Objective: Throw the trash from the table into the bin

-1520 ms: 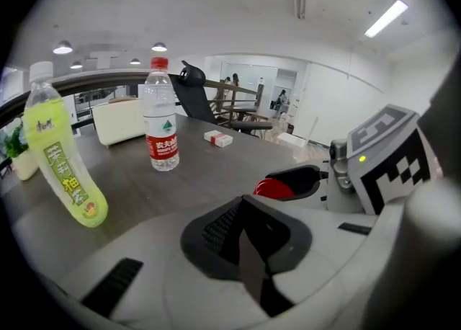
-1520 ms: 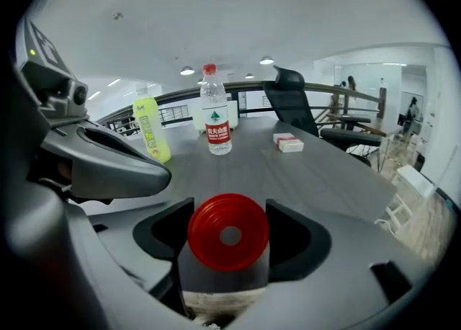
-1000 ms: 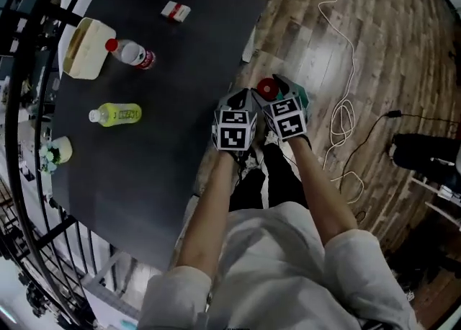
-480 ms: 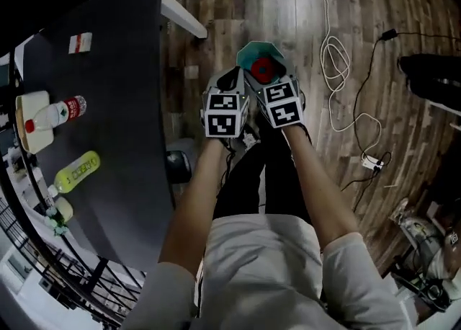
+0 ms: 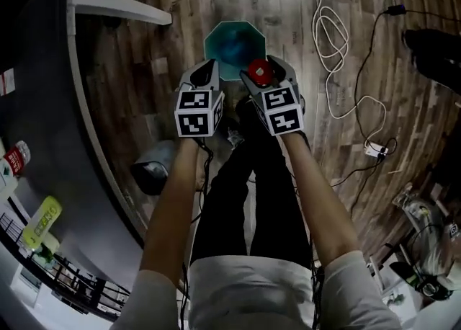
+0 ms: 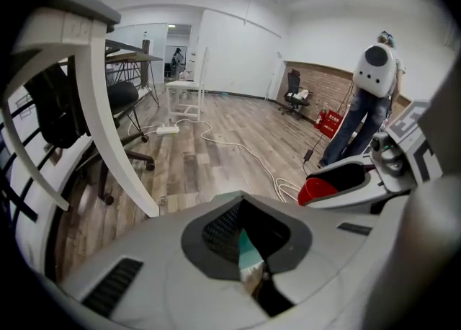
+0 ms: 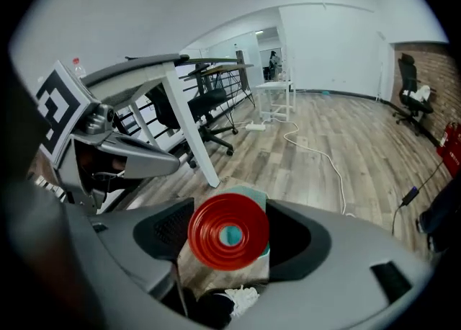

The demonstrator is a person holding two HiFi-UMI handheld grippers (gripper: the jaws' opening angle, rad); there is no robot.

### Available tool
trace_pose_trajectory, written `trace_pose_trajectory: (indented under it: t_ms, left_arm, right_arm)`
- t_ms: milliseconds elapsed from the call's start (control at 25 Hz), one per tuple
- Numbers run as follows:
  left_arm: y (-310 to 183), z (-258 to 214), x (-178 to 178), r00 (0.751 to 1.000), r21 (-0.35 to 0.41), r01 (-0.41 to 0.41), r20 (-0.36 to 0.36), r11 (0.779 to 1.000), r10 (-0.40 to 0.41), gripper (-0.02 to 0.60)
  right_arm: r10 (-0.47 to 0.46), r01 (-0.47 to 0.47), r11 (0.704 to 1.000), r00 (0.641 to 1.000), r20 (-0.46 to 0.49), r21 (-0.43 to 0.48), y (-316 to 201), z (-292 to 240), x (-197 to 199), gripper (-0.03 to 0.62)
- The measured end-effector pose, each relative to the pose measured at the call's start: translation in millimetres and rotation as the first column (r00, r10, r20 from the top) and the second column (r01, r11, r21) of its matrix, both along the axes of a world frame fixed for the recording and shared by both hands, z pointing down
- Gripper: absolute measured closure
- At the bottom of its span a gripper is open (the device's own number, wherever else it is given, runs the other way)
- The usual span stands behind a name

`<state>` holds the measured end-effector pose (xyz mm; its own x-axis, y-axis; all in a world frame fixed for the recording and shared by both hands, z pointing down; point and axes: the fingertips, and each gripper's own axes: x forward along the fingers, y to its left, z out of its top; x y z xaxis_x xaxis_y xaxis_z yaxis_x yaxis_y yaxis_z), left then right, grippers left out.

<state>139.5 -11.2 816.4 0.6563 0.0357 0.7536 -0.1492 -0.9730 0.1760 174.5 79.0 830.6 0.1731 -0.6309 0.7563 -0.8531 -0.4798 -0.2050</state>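
The red round plastic cup (image 7: pixel 229 233) is clamped in our right gripper (image 5: pixel 261 73), over the near rim of the teal octagonal bin (image 5: pixel 215 33). Our left gripper (image 5: pixel 205 69) is closed and empty. What is in the bin we cannot tell.

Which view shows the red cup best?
The right gripper view: the red cup sits large and end-on between the fingers. The head view shows it only as a small red spot; the left gripper view shows its side, at the right.
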Motion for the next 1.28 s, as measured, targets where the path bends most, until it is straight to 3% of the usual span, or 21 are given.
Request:
trace_pose_trajectory:
  t_ms: [320, 600, 800, 960, 1280]
  left_arm:
    - [-11, 118, -3, 0.999, -0.013, 0.023, 0.045, 1.0, -0.022, 0.552]
    - [-40, 180, 9, 0.997, -0.001, 0.077, 0.017, 0.997, -0.077, 0.552]
    - [-56, 203, 11, 0.99, -0.004, 0.141, -0.007, 0.99, -0.141, 0.552]
    - [-54, 207, 8, 0.991, -0.009, 0.134, -0.026, 0.991, -0.135, 0.552]
    - [-43, 182, -9, 0.993, -0.003, 0.121, 0.004, 0.993, -0.121, 0.552]
  right_arm:
    - [-0.06, 0.061, 0.998, 0.998, 0.031, -0.016, -21, 104, 9, 0.269]
    - [-0.124, 0.126, 0.992, 0.989, 0.074, -0.017, -65, 180, 12, 0.266]
    - [-0.196, 0.199, 0.979, 0.979, 0.064, -0.049, -82, 216, 10, 0.263]
    - [-0.215, 0.218, 0.973, 0.975, 0.048, -0.068, -88, 229, 10, 0.256]
    - [-0.202, 0.204, 0.976, 0.979, 0.042, -0.073, -77, 202, 6, 0.244]
